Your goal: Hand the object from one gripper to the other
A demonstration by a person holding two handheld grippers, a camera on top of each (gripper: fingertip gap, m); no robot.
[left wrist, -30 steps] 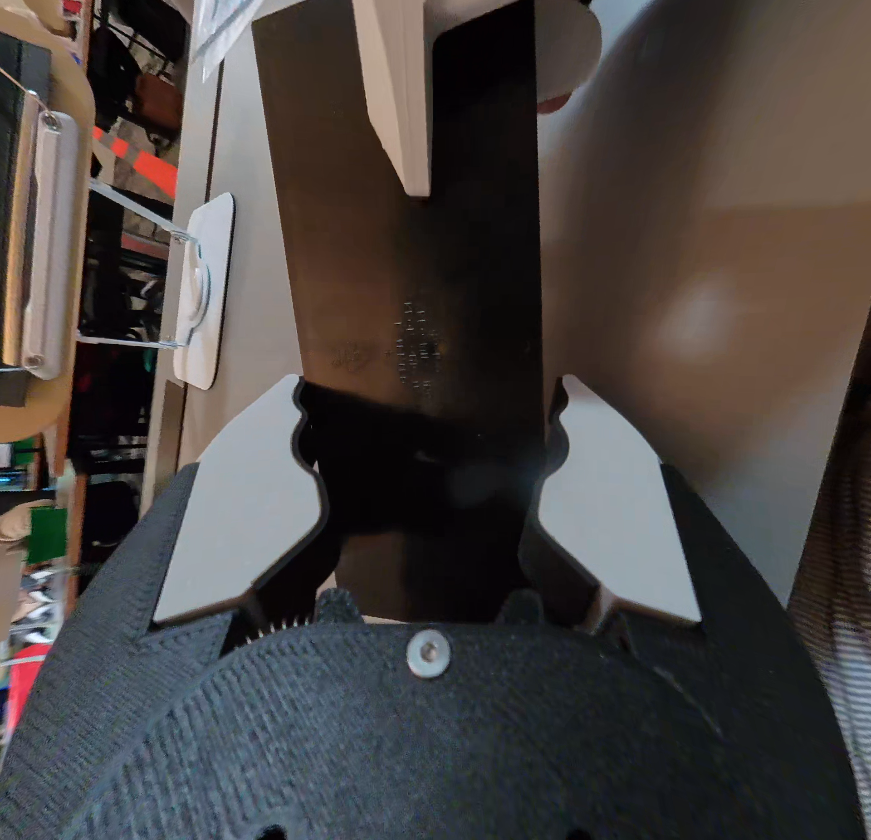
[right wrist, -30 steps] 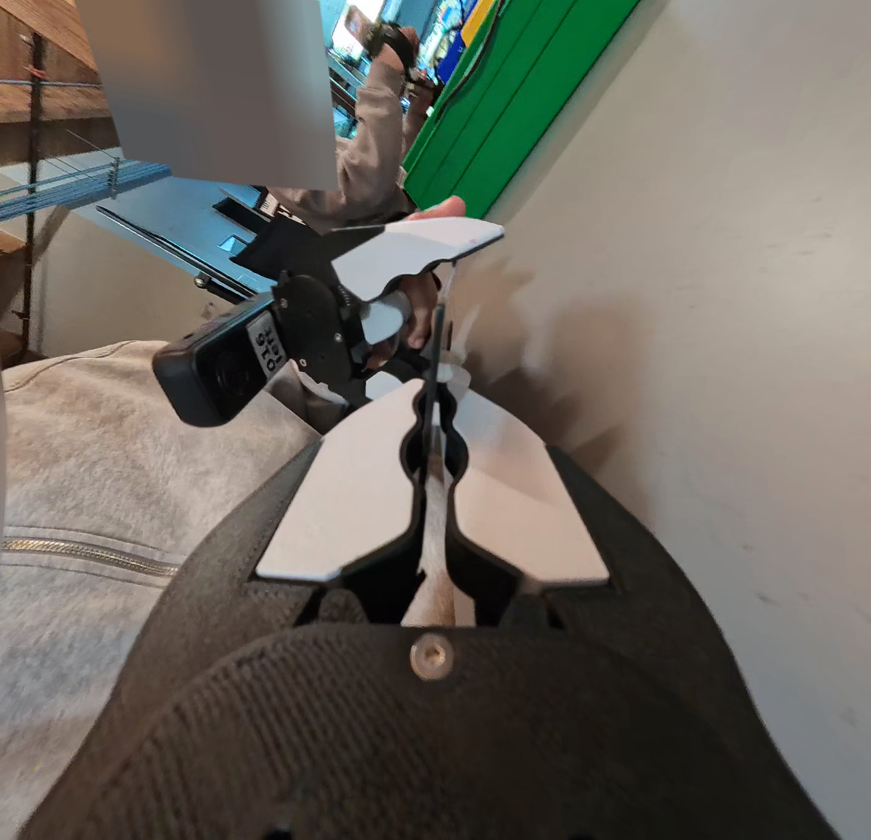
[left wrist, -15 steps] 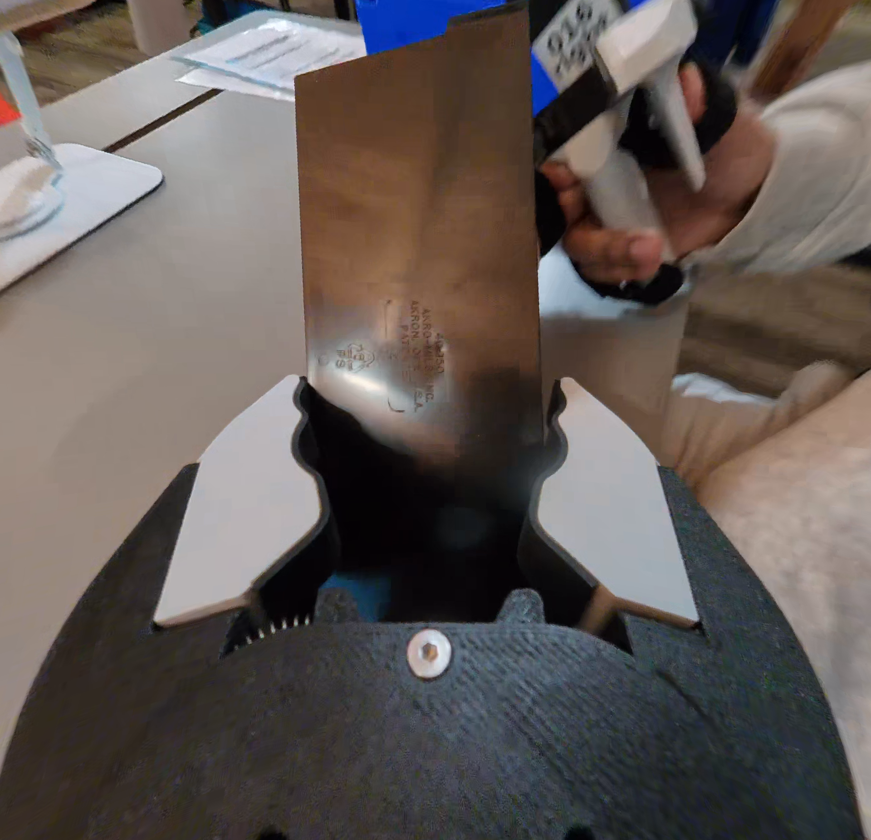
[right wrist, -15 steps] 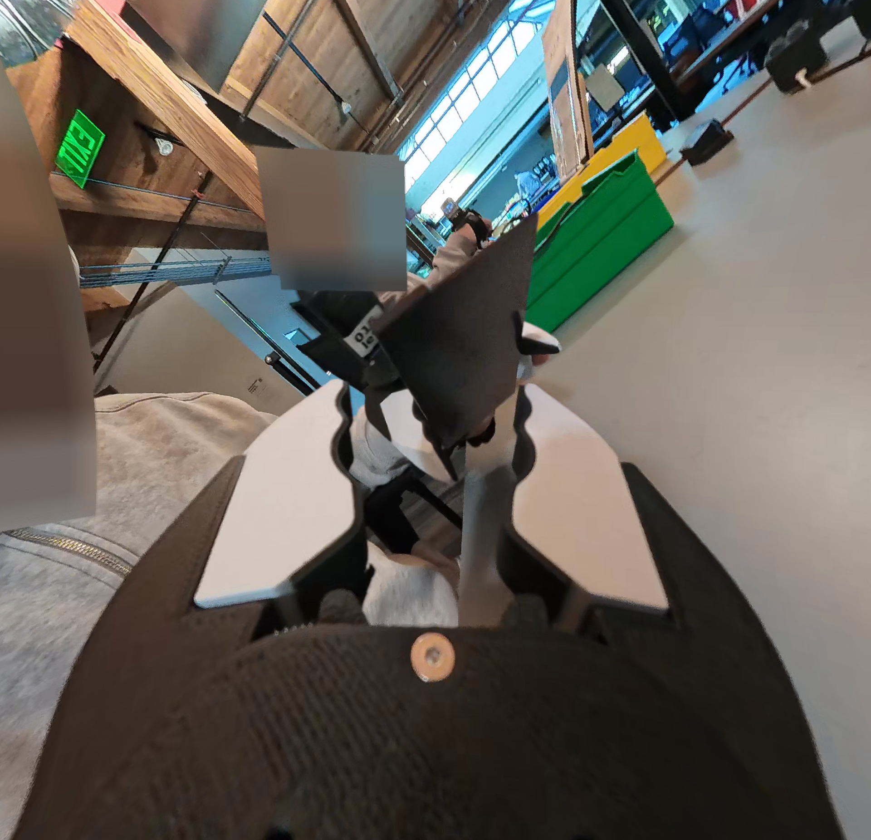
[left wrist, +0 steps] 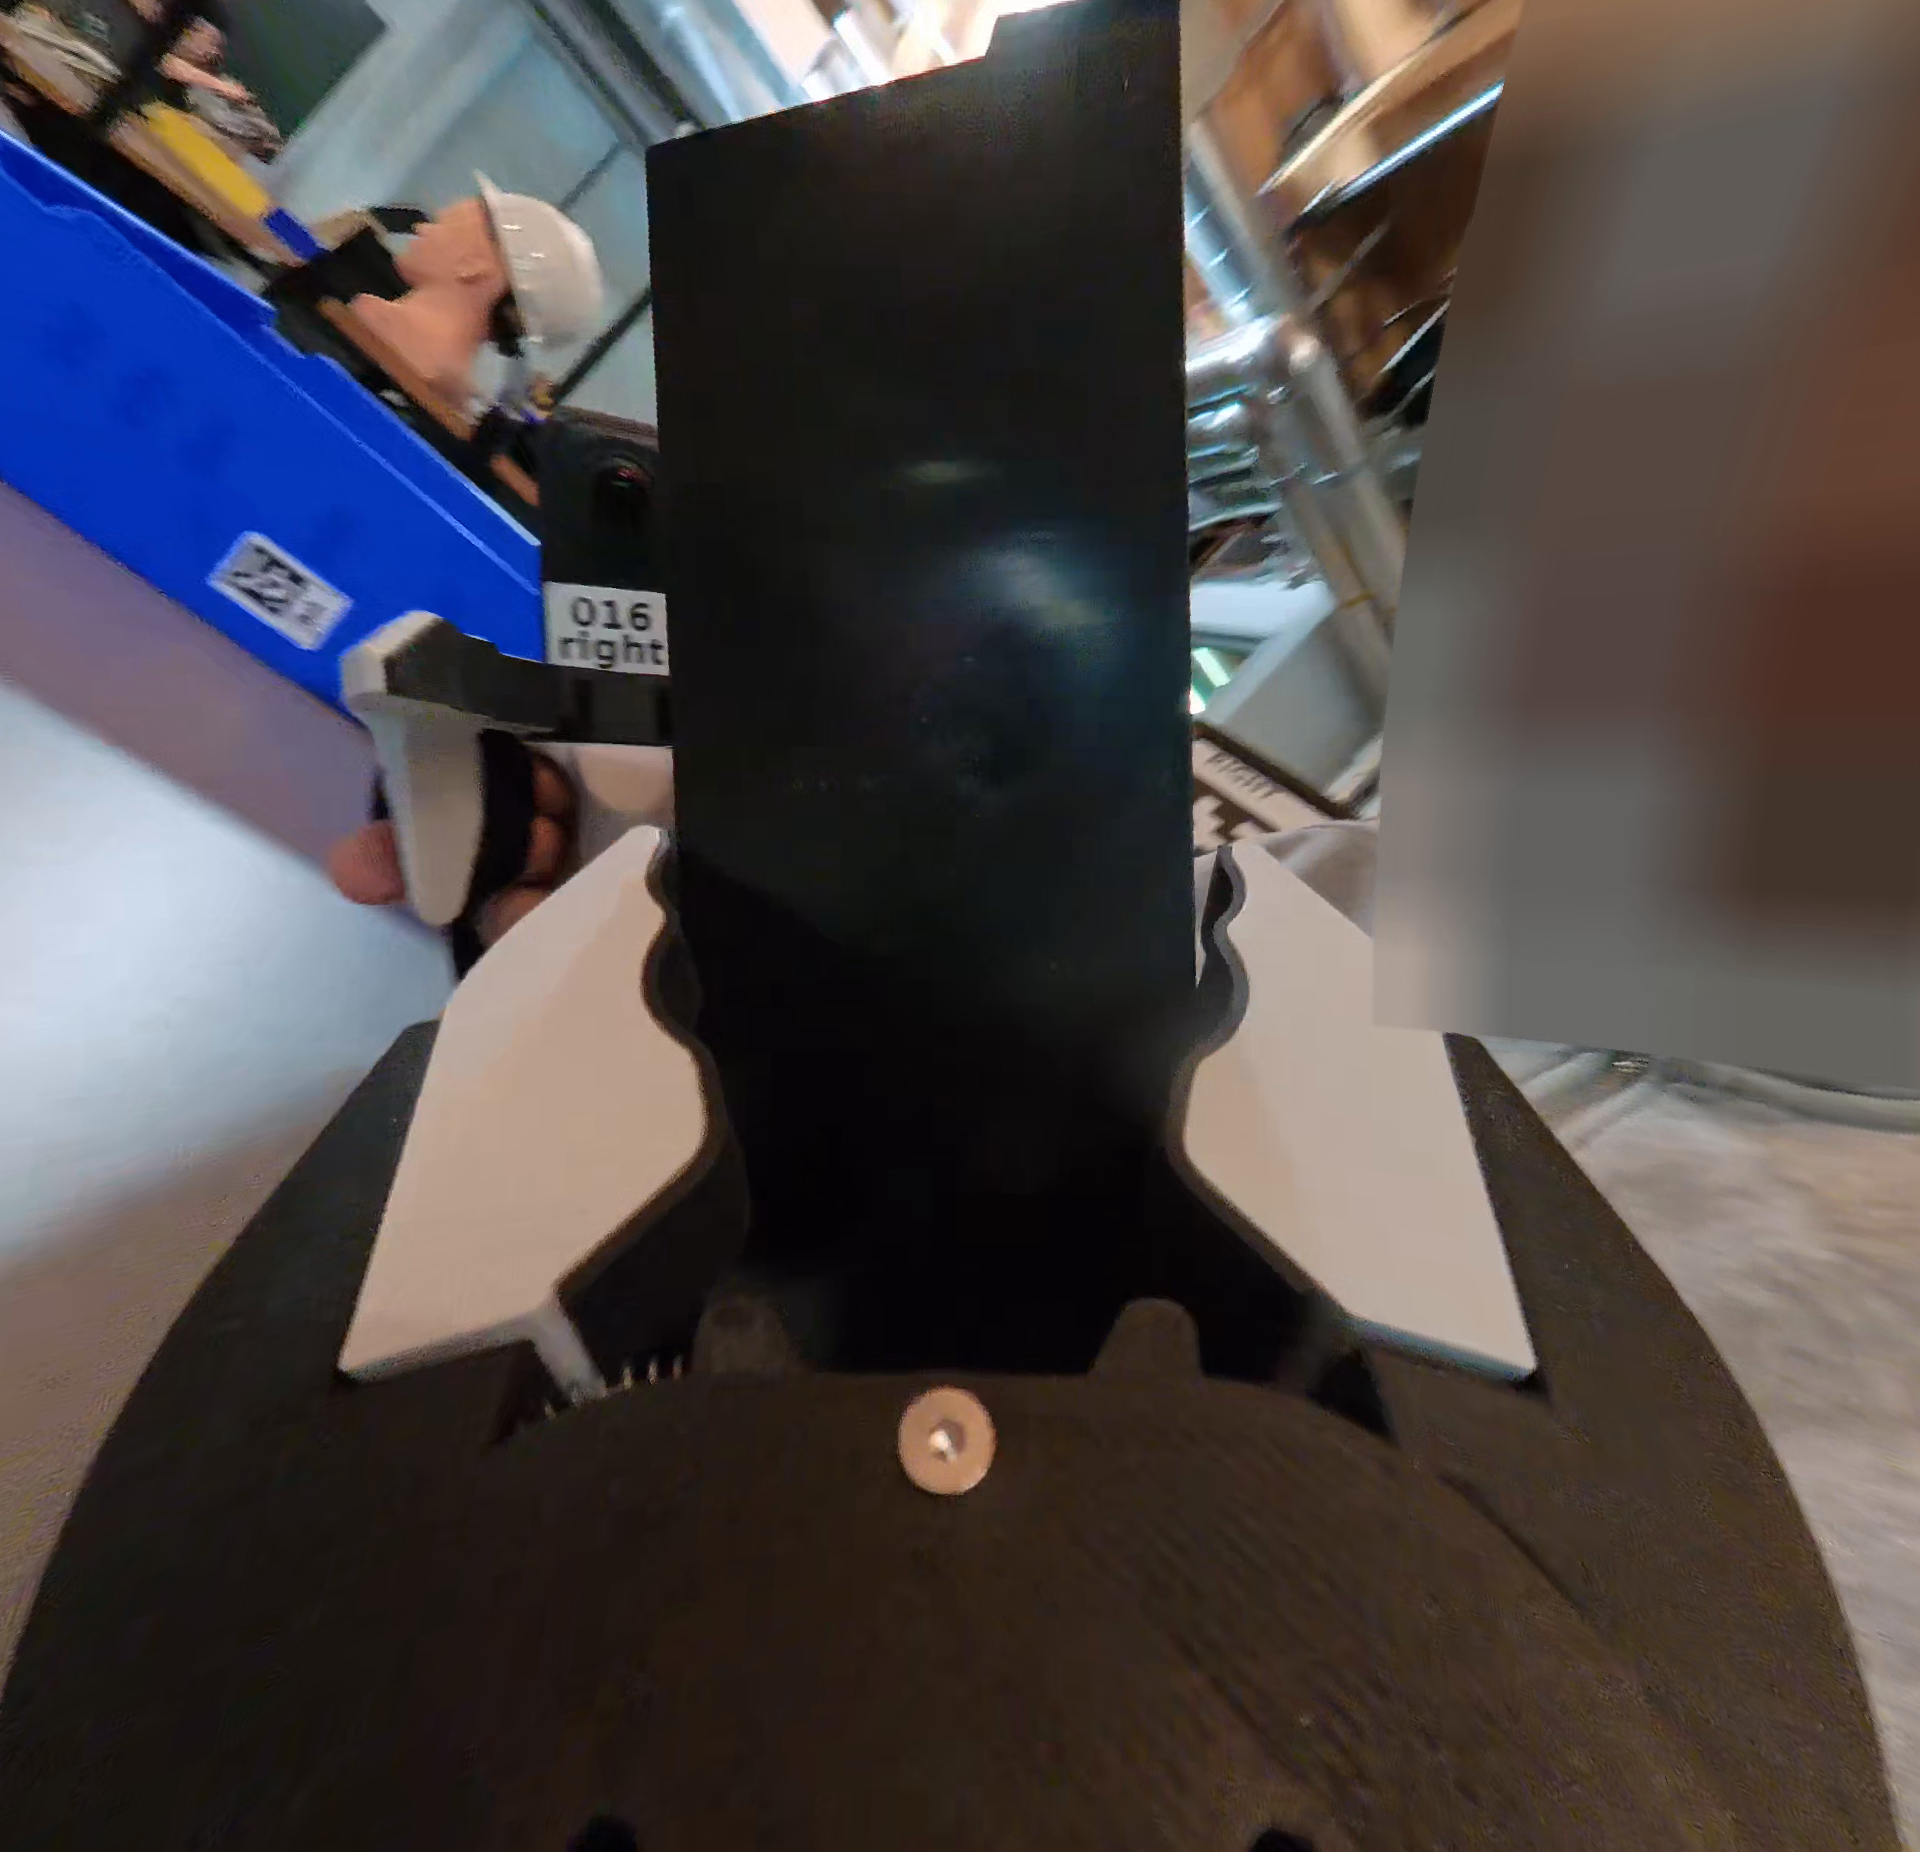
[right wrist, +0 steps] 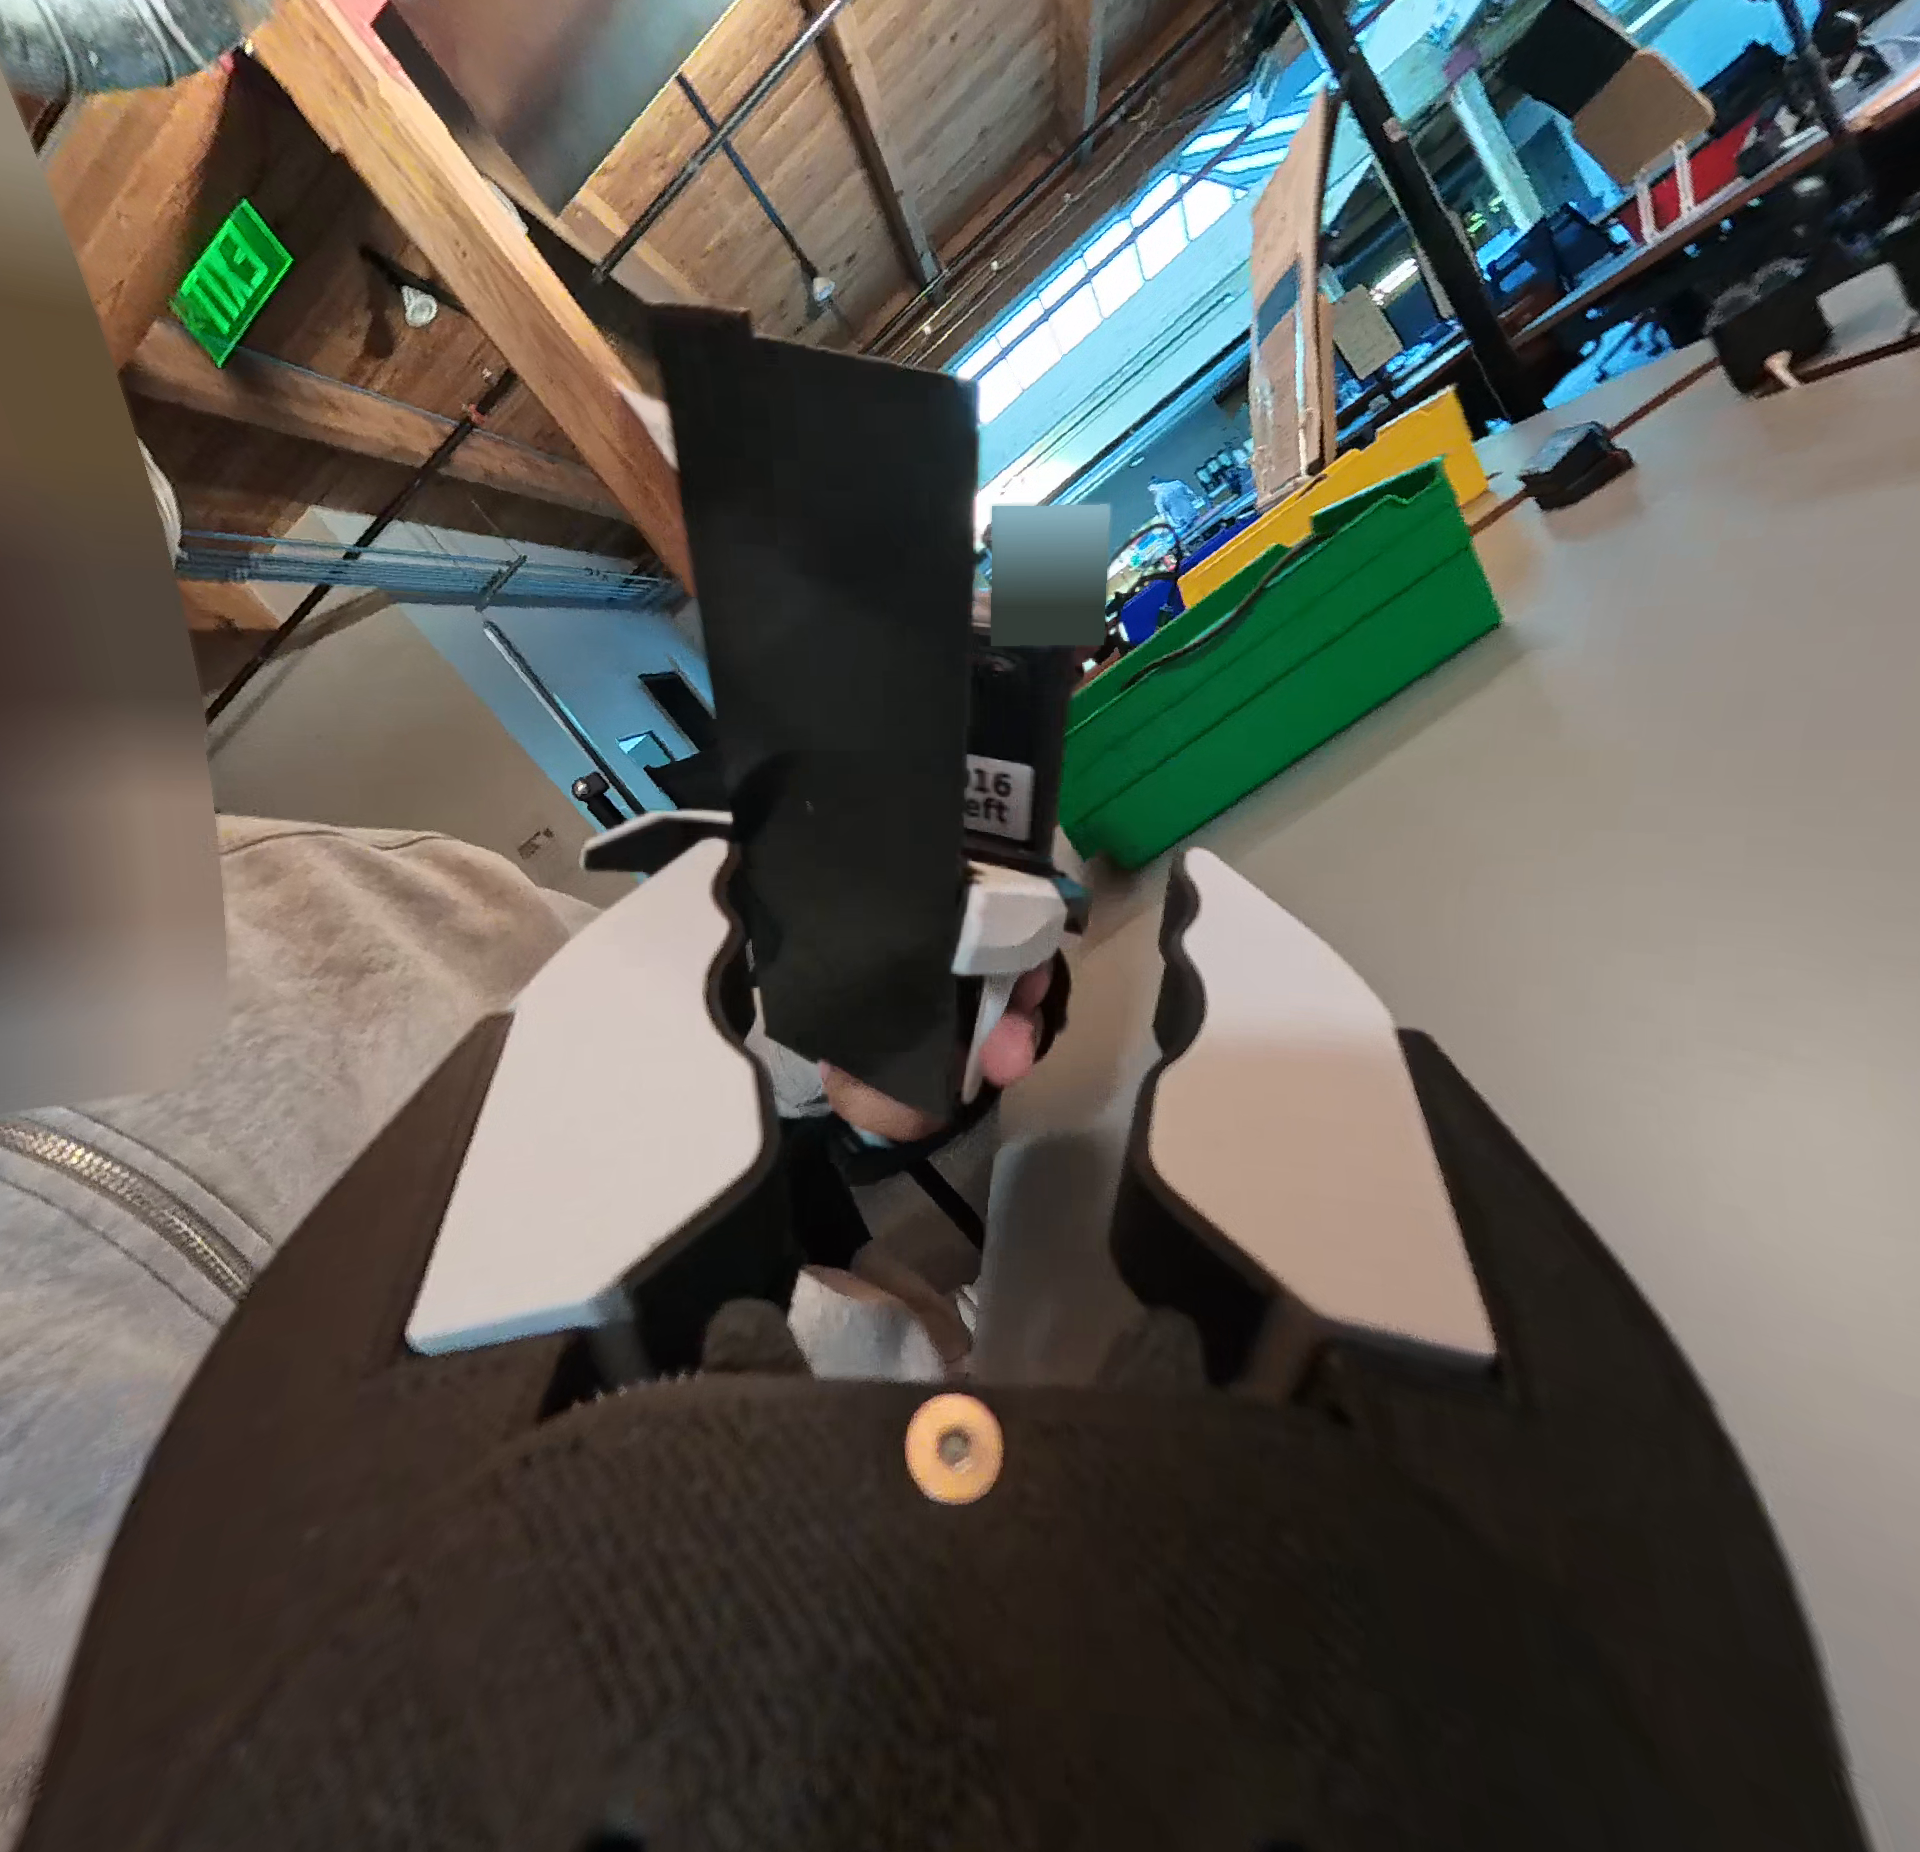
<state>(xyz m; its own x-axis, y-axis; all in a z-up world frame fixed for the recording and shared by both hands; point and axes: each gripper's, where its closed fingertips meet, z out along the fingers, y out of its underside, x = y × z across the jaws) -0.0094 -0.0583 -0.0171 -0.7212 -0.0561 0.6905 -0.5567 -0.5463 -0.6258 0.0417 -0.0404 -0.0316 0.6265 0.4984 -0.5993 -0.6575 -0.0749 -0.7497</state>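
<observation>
Grey table (right wrist: 1662,763), the largest surface, running along the right of the right wrist view; on it a green bin (right wrist: 1288,690) with a yellow bin (right wrist: 1340,483) behind. A blue bin (left wrist: 208,431) fills the left of the left wrist view, beside a person's grey zipped sleeve (right wrist: 156,1127). Black flat plastic panel (left wrist: 925,555), the object of the task, a stiff rectangular sheet with one notched top corner, held in the air above the table edge. Left gripper (left wrist: 940,929): its white fingers (left wrist: 551,1106) are set fairly wide and press the panel's two long edges, so the sheet stands up between them, carried by this gripper alone. Right gripper (right wrist: 951,929): fingers spread wide with nothing between them; the panel (right wrist: 831,659) appears beyond its tips, apart from both pads. Its body, facing the left one, shows partly behind the panel in the left wrist view. Judged stage: the panel sits with the left gripper and the right is free, so either the transfer is complete or a return pass is about to start; these views cannot settle which
</observation>
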